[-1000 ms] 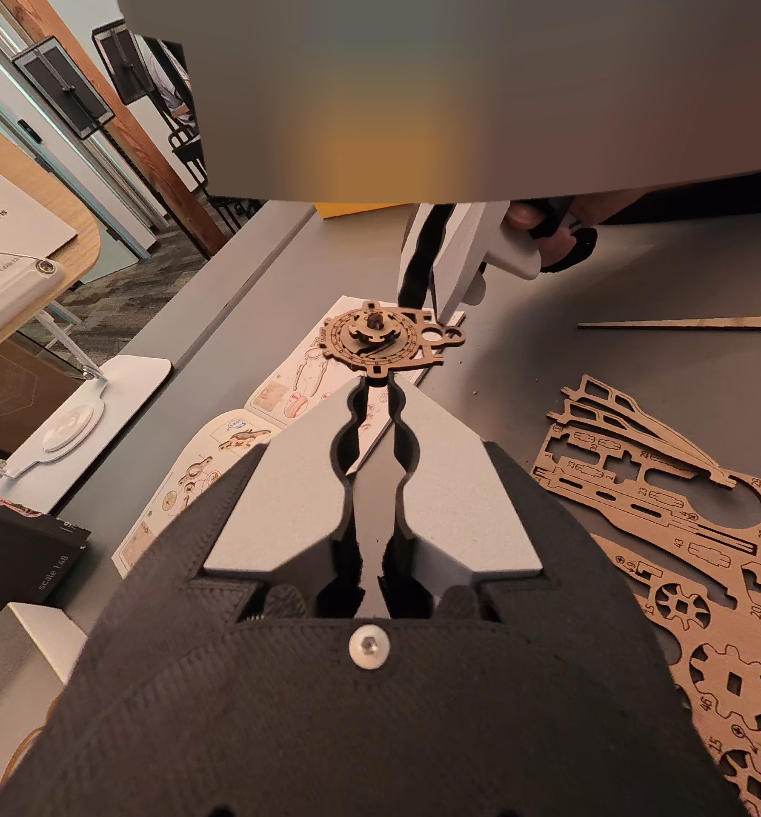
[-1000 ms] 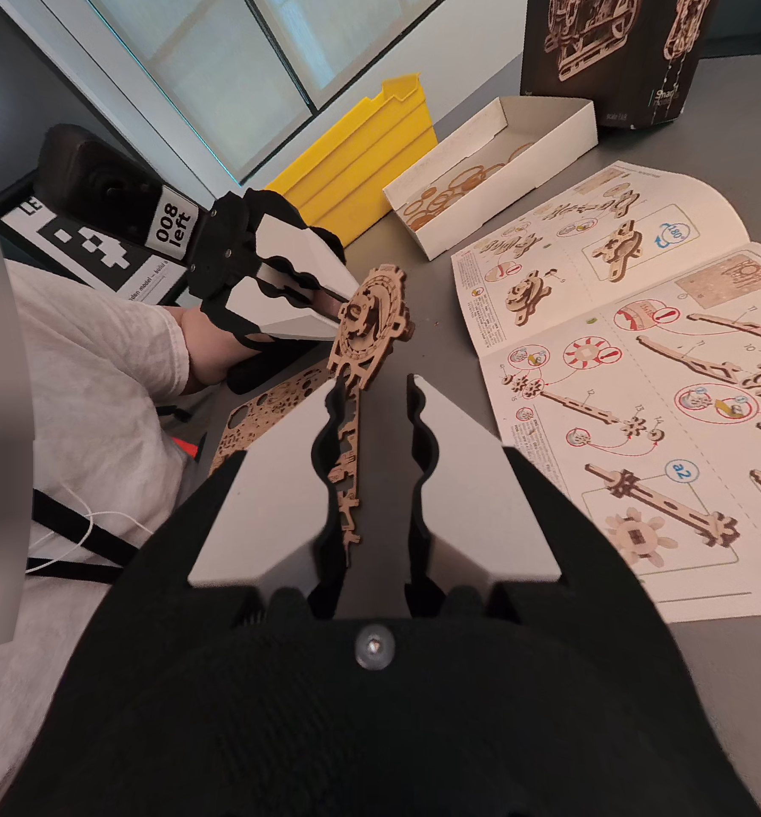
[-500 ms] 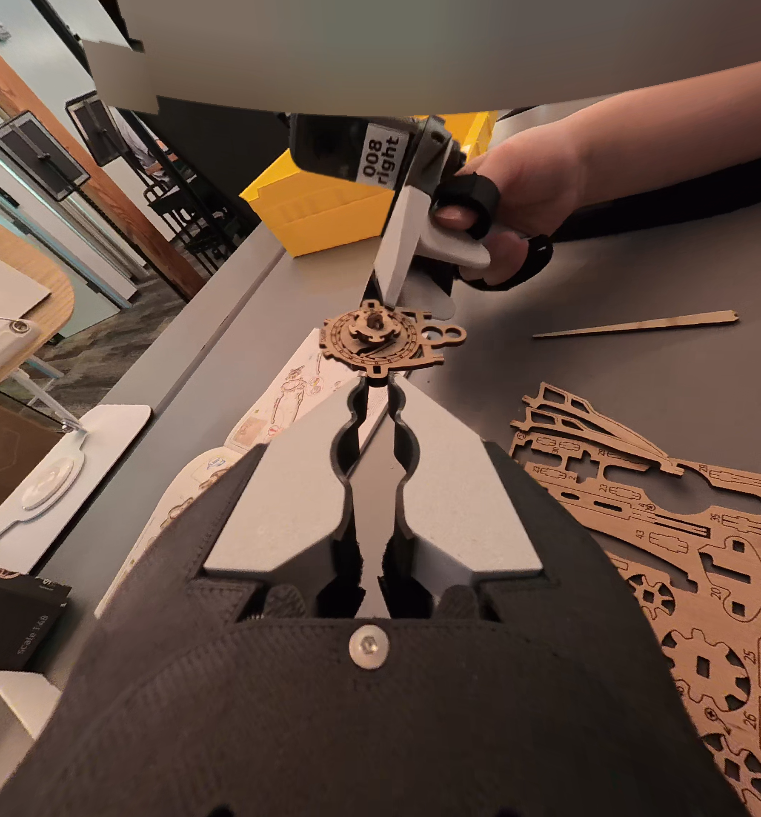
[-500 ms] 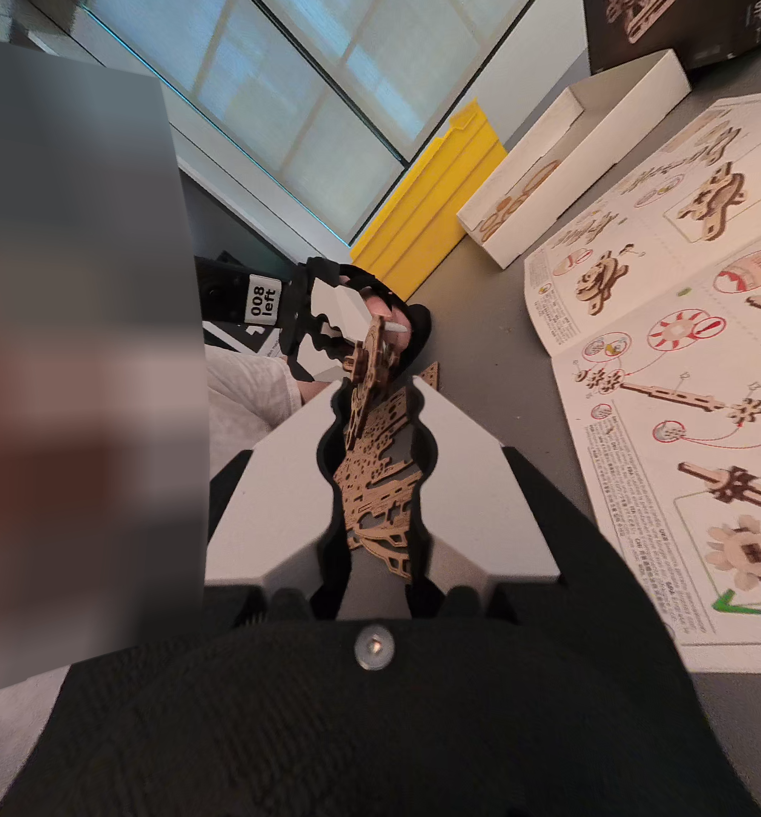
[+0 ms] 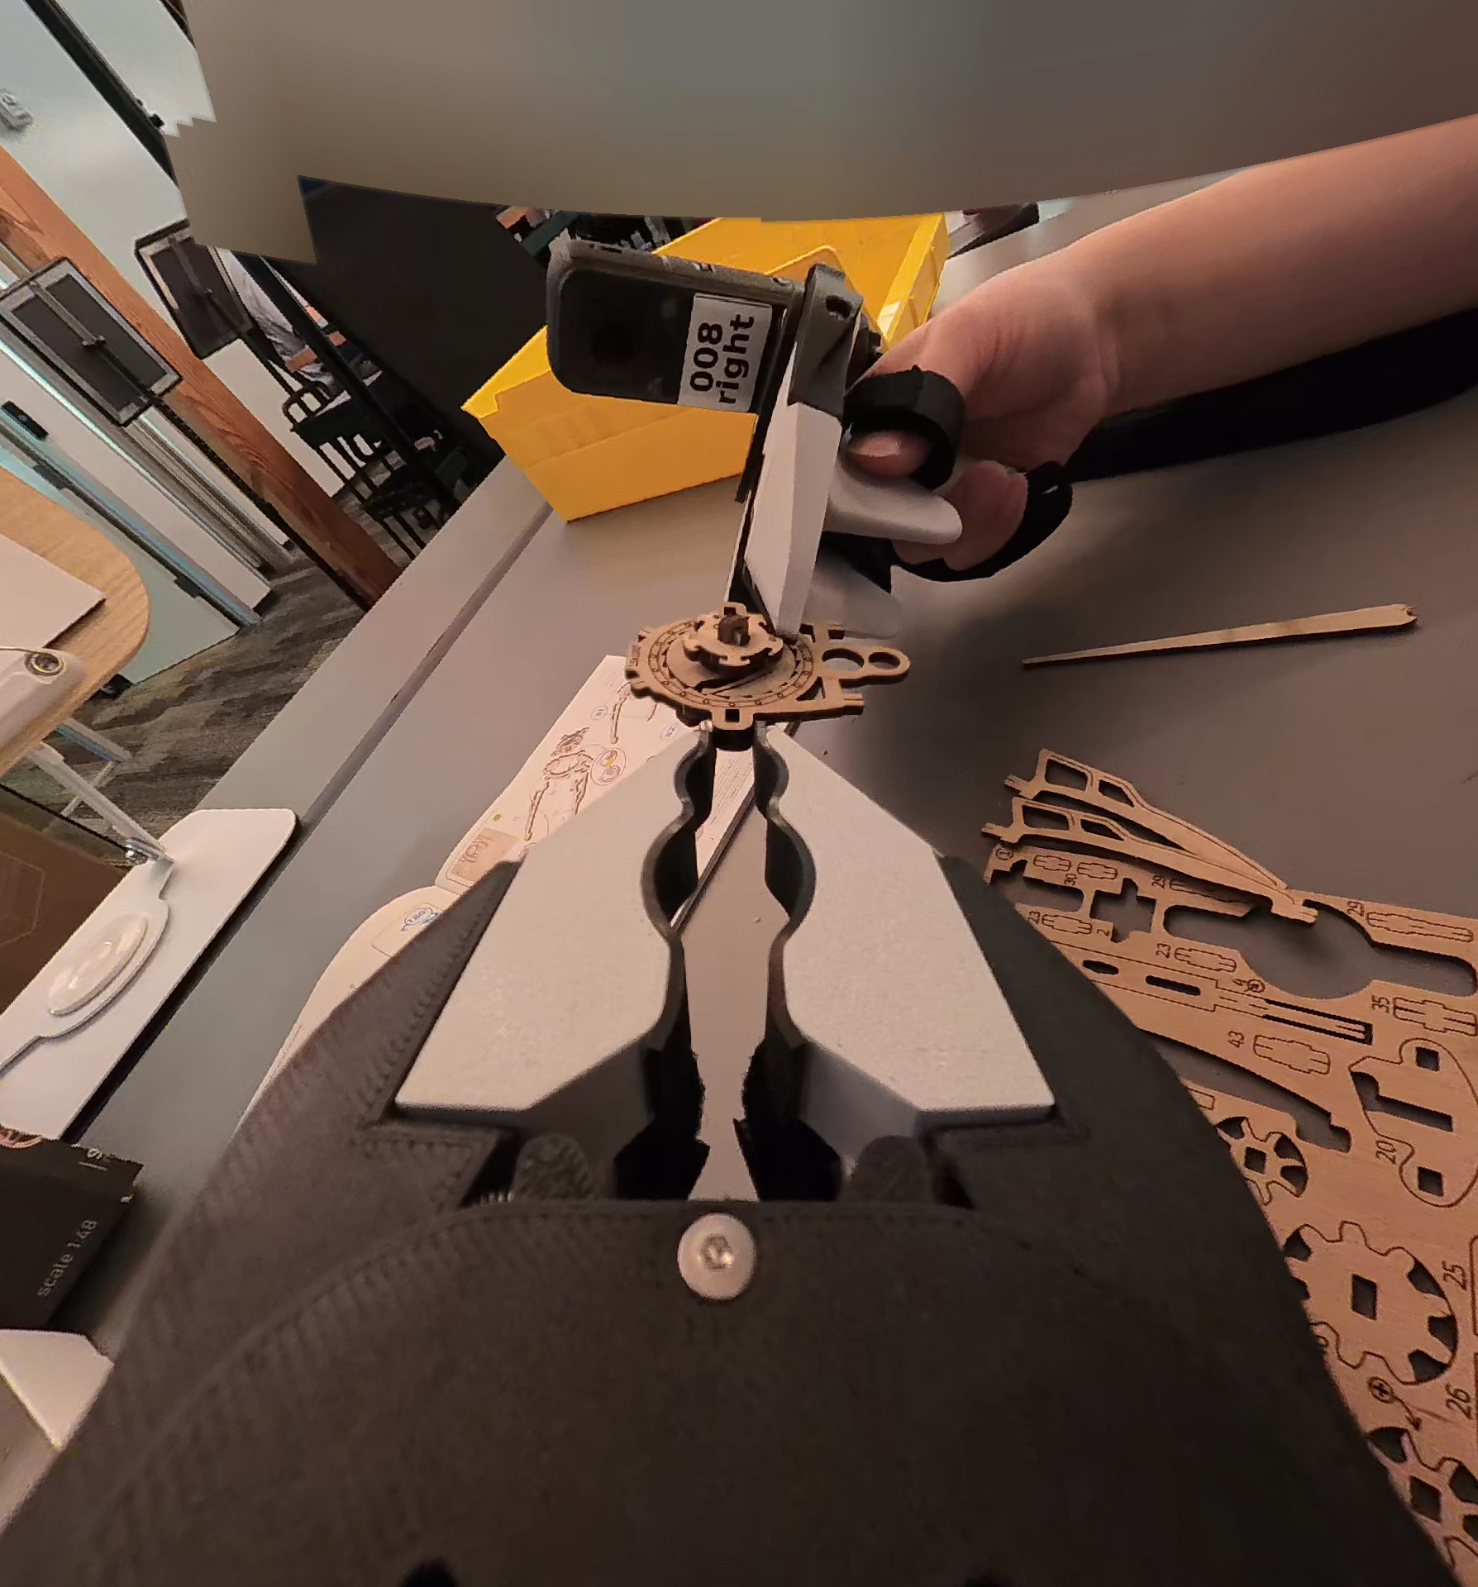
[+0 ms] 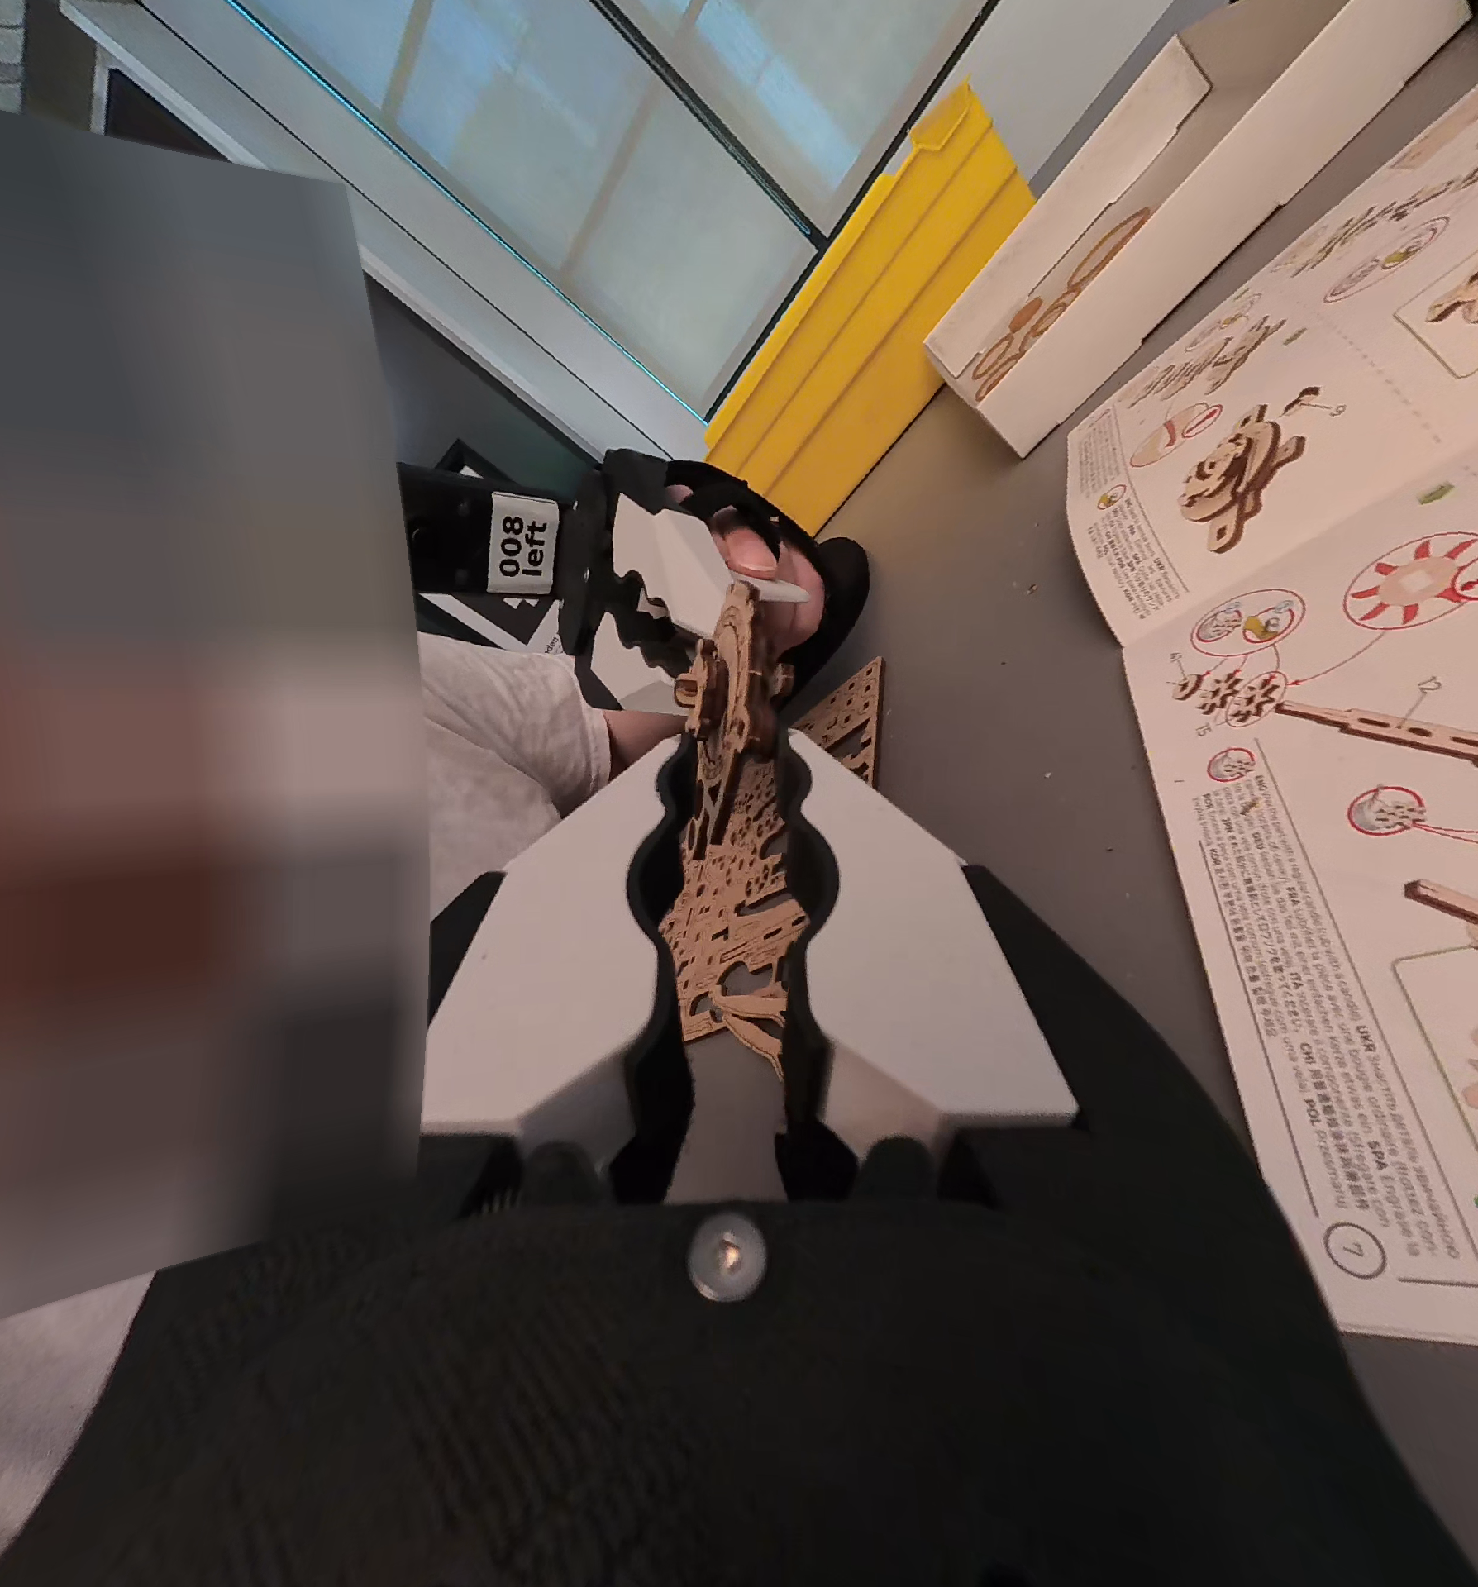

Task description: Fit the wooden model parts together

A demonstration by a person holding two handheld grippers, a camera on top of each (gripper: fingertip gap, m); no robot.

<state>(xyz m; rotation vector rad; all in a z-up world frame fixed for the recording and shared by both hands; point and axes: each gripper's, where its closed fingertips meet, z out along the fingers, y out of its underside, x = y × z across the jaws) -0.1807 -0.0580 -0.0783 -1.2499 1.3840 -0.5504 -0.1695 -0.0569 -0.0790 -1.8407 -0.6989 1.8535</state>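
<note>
A round wooden gear assembly (image 5: 744, 670) with a hub on top is held above the grey table. My left gripper (image 5: 731, 743) is shut on a small tab at its near edge. My right gripper (image 5: 804, 623) comes down from behind, one finger on top of the far rim and one under it. In the right wrist view the assembly (image 6: 731, 678) shows edge-on between my right gripper's (image 6: 734, 747) tips, which sit close on both sides. The left gripper (image 6: 731, 627) holds the assembly's far end there.
A laser-cut wooden part sheet (image 5: 1234, 1030) lies on the table at right, with a thin wooden strip (image 5: 1216, 635) beyond it. An open instruction booklet (image 6: 1319, 773) lies beside it. A yellow bin (image 5: 675, 429) and a white box (image 6: 1105, 258) of parts stand at the table's far edge. My left and right fingertips are right by each other.
The right gripper has risen and tilted steeply downward onto the assembly's rim, and its jaws have narrowed. The left gripper keeps hold of the assembly, which has barely moved.
</note>
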